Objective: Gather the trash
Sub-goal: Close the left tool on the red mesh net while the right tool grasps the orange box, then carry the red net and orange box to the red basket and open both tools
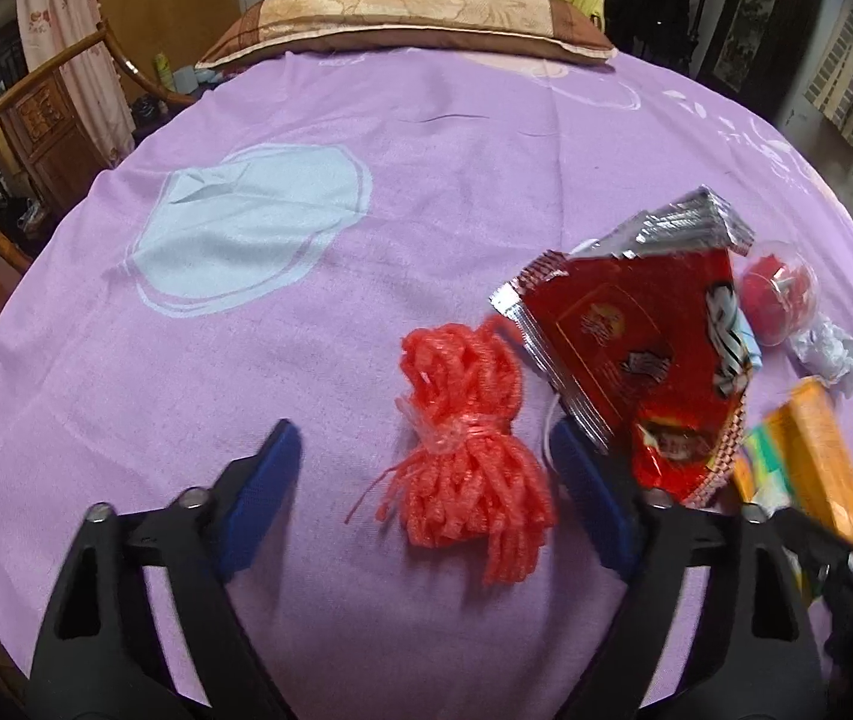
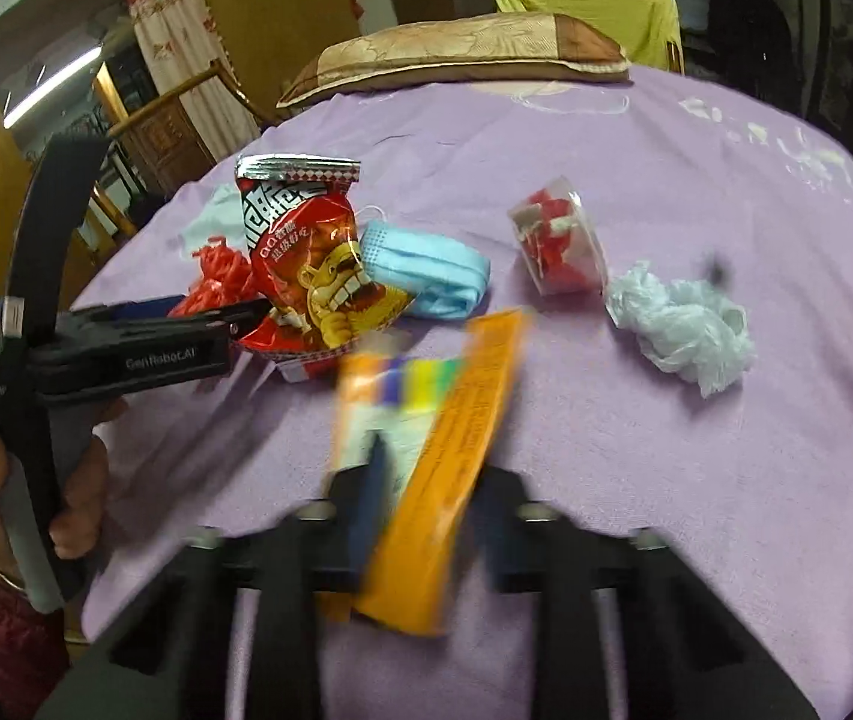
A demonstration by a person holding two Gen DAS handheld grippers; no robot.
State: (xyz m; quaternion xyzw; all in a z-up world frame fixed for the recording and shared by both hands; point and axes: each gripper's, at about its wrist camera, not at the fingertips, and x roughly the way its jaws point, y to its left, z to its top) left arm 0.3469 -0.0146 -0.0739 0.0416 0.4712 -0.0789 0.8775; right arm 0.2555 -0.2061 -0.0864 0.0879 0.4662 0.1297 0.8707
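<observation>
Mesh bundle (image 1: pixel 474 456) sits between left gripper (image 1: pixel 426 480) pads, jaws half-open, untouched, long axis pointing away. Right gripper (image 2: pixel 426 504) clamped on orange wrapper (image 2: pixel 444 468).

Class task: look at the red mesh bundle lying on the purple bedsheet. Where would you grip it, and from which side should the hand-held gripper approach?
Grip the red mesh bundle at its tied waist, probably from above. It pinches in there and flares at both ends, so the narrow middle fits between the fingers. The left hand-held gripper is open around it.
</observation>
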